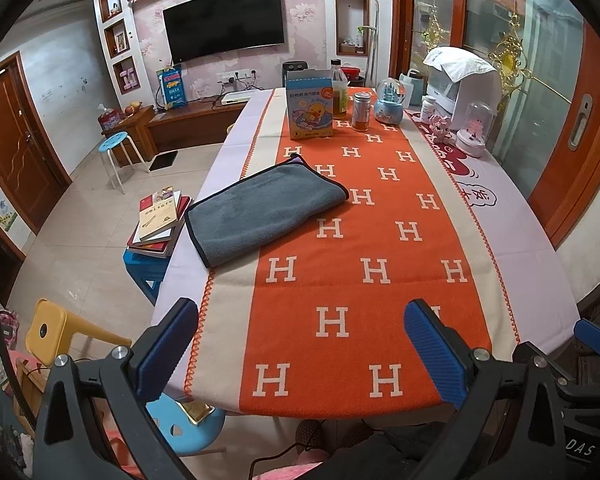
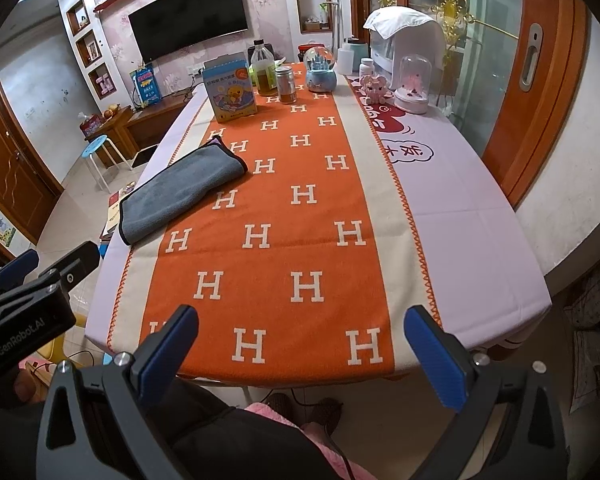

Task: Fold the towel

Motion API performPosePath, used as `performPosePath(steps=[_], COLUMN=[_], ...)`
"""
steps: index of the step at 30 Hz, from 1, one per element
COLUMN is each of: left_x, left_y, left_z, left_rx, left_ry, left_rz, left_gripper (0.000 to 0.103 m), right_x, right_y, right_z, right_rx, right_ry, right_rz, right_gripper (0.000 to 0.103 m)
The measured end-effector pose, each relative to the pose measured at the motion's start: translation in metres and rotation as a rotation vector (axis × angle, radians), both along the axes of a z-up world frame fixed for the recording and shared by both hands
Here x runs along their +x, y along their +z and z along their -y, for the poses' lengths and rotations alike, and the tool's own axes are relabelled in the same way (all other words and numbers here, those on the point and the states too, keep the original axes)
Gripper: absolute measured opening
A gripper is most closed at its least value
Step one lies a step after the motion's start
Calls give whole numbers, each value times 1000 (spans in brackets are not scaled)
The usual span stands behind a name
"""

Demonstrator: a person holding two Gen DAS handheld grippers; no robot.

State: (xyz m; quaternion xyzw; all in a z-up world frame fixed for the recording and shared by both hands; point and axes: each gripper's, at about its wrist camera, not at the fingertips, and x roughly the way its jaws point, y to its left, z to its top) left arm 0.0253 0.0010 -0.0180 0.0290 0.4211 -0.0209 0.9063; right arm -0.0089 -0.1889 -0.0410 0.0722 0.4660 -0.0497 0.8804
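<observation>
A grey towel (image 1: 260, 210) with dark edging lies folded on the left part of the table, on the orange runner's edge; it also shows in the right wrist view (image 2: 180, 192). A purple corner peeks out at its far end. My left gripper (image 1: 300, 344) is open and empty, held above the table's near edge, well short of the towel. My right gripper (image 2: 300, 352) is open and empty, also at the near edge, to the right of the towel. The left gripper's body (image 2: 24, 304) shows at the left of the right wrist view.
An orange runner (image 1: 360, 280) with white H letters covers the table. At the far end stand a blue box (image 1: 309, 106), a bottle (image 1: 339, 92), a jar (image 1: 361, 112), a snow globe (image 1: 390, 102) and a white appliance (image 1: 464, 80). Books (image 1: 158, 220) sit on a stool at left.
</observation>
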Motion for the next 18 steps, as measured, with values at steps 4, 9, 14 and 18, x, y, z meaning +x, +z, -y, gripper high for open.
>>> performPosePath(steps=[4, 9, 14, 18], left_x=[0, 1, 1, 1], left_y=[0, 0, 0, 0], left_z=[0, 1, 1, 1], left_rx=[0, 0, 1, 1], left_ry=[0, 0, 0, 0], left_rz=[0, -2, -2, -2], left_gripper=[102, 102, 102, 102], right_x=[0, 1, 0, 1], right_y=[-1, -1, -2, -2], right_z=[0, 1, 0, 0], right_rx=[1, 1, 2, 2], right_ry=[-2, -1, -1, 0], right_rz=[-2, -4, -6, -8], right_gripper=[103, 103, 103, 103])
